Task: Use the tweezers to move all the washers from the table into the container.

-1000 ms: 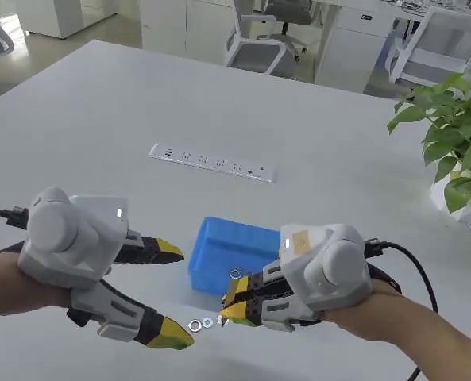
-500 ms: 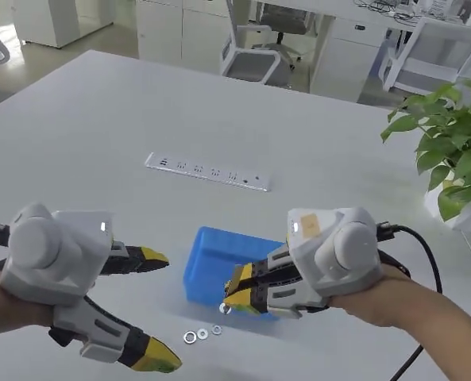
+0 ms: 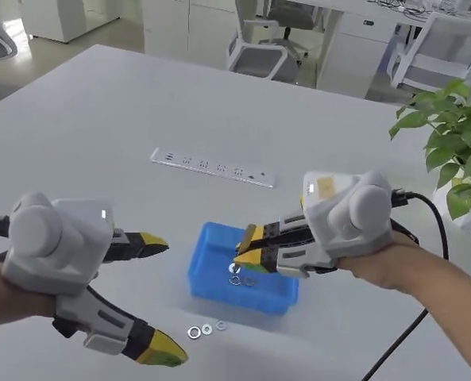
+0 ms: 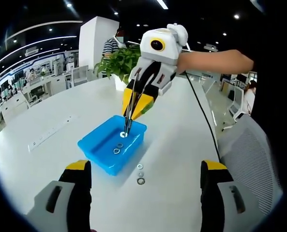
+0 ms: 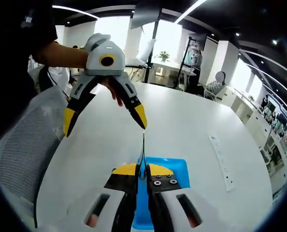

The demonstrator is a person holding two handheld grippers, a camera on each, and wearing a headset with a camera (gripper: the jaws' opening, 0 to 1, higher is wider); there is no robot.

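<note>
Washer [image 4: 123,134] in tweezers [image 4: 127,121] below right jaws

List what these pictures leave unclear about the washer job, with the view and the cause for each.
1. Right gripper view: the floor of the container, hidden behind the shut jaws of the right gripper.
2. Left gripper view: whether the tweezers truly pinch the washer at their tip; too small to tell.
3. Head view: the markings on the power strip; too small to read.

I find no words or numbers I can read; the yellow sticker [image 3: 324,187] on my right gripper [image 3: 246,250] is too blurred.
</note>
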